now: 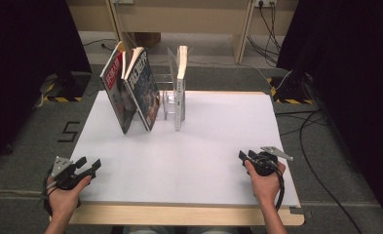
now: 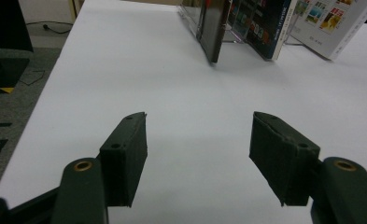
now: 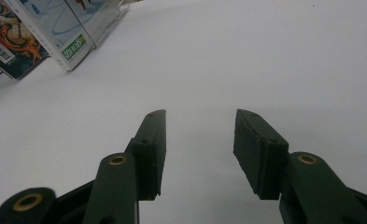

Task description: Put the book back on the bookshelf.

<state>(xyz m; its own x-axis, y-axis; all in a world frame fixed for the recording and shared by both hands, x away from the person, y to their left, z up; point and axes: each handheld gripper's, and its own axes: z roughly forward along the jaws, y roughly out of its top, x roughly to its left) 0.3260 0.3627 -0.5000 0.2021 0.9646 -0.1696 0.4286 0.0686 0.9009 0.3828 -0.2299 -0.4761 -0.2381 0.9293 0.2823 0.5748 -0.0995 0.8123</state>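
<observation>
Three books stand in a clear rack (image 1: 165,100) at the back of the white table (image 1: 189,151). A red-covered book (image 1: 116,90) and a dark illustrated book (image 1: 143,87) lean to the left; a white book (image 1: 180,87) stands upright beside them. My left gripper (image 1: 89,165) rests low at the table's front left corner, open, nothing between its jaws (image 2: 197,154). My right gripper (image 1: 245,157) sits at the front right, open and empty (image 3: 200,149). The left gripper view catches the books' lower edges (image 2: 265,32), and the right gripper view has the white book (image 3: 64,28) at its top left.
Dark curtains hang on both sides. Cables (image 1: 315,146) trail over the grey carpet right of the table. A tripod foot with hazard tape (image 1: 57,95) stands at the back left, another (image 1: 286,95) at the back right. A wooden edge (image 1: 189,214) runs along the table's front.
</observation>
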